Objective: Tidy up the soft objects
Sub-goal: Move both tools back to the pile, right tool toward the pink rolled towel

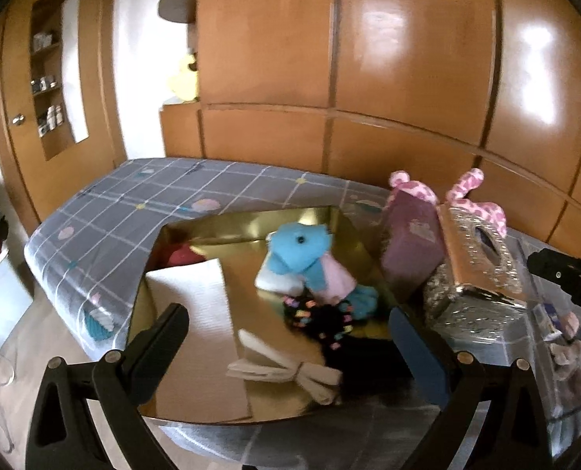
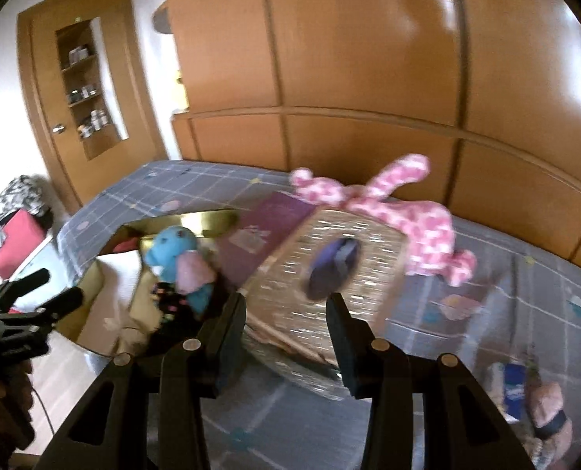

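Note:
A gold box (image 1: 196,387) lies on the bed and holds a blue plush toy (image 1: 298,248), a black beaded thing (image 1: 322,319), white cloth (image 1: 194,293) and a ribbon bow (image 1: 290,372). My left gripper (image 1: 286,337) is open and empty above the box's near side. A pink spotted plush (image 2: 404,211) lies on the bed behind a woven tissue box (image 2: 329,274). My right gripper (image 2: 286,313) is open and empty, just in front of the tissue box. The blue plush also shows in the right wrist view (image 2: 173,250).
A purple box (image 1: 412,246) stands between the gold box and the tissue box (image 1: 474,266). Small items (image 2: 525,395) lie on the grey checked bed cover (image 2: 525,313) at the right. Wooden wardrobe panels (image 1: 368,78) back the bed. The floor (image 1: 12,333) lies at the left.

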Demonstrator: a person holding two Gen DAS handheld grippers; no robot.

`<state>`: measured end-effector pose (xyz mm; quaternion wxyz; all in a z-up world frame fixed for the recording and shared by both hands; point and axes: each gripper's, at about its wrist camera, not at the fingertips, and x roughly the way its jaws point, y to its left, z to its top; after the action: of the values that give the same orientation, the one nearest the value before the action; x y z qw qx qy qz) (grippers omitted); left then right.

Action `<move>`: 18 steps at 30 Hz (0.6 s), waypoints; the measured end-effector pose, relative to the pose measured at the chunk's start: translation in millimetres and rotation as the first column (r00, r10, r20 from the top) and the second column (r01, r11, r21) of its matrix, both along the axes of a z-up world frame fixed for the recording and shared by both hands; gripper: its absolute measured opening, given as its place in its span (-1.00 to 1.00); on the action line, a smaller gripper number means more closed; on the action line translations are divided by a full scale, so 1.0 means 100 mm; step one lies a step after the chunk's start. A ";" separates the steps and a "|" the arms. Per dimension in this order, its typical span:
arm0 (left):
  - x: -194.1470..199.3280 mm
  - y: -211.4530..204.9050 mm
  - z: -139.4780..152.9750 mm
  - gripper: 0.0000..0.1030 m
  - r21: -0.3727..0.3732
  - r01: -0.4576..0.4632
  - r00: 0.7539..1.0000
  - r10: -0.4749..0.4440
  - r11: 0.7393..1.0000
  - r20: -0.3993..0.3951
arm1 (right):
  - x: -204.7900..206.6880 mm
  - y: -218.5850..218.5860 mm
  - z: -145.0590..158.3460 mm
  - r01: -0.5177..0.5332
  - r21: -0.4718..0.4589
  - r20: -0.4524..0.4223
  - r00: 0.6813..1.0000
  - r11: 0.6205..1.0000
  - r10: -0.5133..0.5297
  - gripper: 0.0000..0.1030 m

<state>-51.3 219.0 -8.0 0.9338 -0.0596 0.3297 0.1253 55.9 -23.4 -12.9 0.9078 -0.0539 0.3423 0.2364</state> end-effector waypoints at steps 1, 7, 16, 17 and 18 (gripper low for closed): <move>0.01 -0.04 0.01 0.99 0.003 0.010 1.000 -0.010 1.000 0.002 | 0.01 -0.08 0.00 0.020 -0.004 0.002 1.000 1.000 -0.020 -0.17; 0.11 -0.26 0.07 0.99 0.024 0.079 0.997 -0.079 0.997 0.001 | 0.06 -0.59 -0.02 0.132 -0.016 0.014 0.991 0.991 -0.132 -0.17; 0.25 -0.70 0.17 0.99 0.062 0.198 0.980 -0.199 0.978 0.012 | 0.13 -1.53 0.07 0.353 -0.011 0.040 0.935 0.935 -0.353 -0.17; 0.27 -0.75 0.17 0.99 0.063 0.213 0.977 -0.214 0.975 0.012 | 0.13 -1.60 0.08 0.371 -0.012 0.043 0.928 0.928 -0.371 -0.17; 0.29 -0.81 0.18 0.99 0.065 0.228 0.973 -0.230 0.971 0.013 | 0.14 -1.71 0.09 0.398 -0.012 0.047 0.917 0.917 -0.397 -0.17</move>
<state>-22.6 138.3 10.1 0.9468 0.0069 0.3208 0.0265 70.1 -194.7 -3.5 0.9435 0.0020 0.3287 0.0422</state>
